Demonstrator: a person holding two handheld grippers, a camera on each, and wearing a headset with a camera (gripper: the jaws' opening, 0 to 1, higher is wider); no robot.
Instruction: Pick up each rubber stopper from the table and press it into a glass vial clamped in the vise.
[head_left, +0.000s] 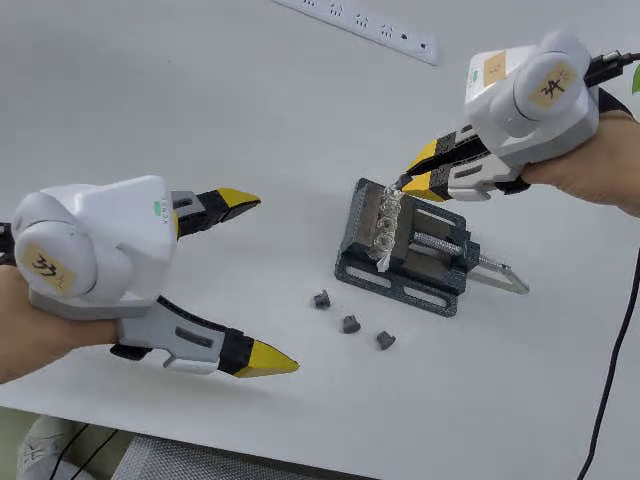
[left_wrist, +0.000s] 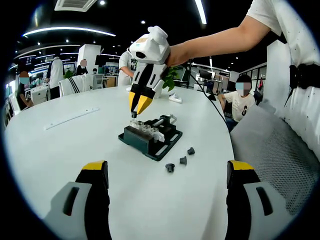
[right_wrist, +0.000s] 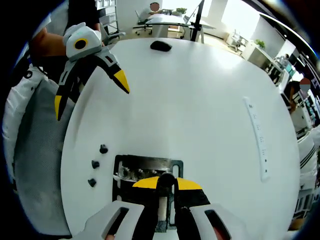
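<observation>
**Stopper at the vial's mouth, left tool held wide**

The right gripper (head_left: 403, 184) is over the vise (head_left: 440, 285). Its yellow-tipped jaws are pressed together on a small dark rubber stopper (right_wrist: 166, 179), and the right gripper view shows it pinched squarely between the tips. In the left gripper view the stopper hangs directly over the end vial in the row of glass vials (head_left: 385, 225), the one farthest from the person. Is it touching the glass rim or just above it? I cannot tell from here.

The vials stand upright, side by side, clamped between the vise's two blocks. The vise sits flat on the white table (head_left: 200, 100), and in the head view its screw handle pokes out to the right.

Over to the left gripper (head_left: 275, 283): its jaws are spread wide, yellow tips far apart. It is held above the table on the near-left side, well apart from the vise. A hand wraps the back of each tool.

Down on the table, three loose stoppers (head_left: 350, 324) lie in a short slanting line just beside the vise's near edge. They are apart from one another, and none touches the vise. In the left gripper view they sit between that gripper's open tips and the vise.

A white power strip (head_left: 370, 25) lies along the far side of the table, well away from the work.
</observation>
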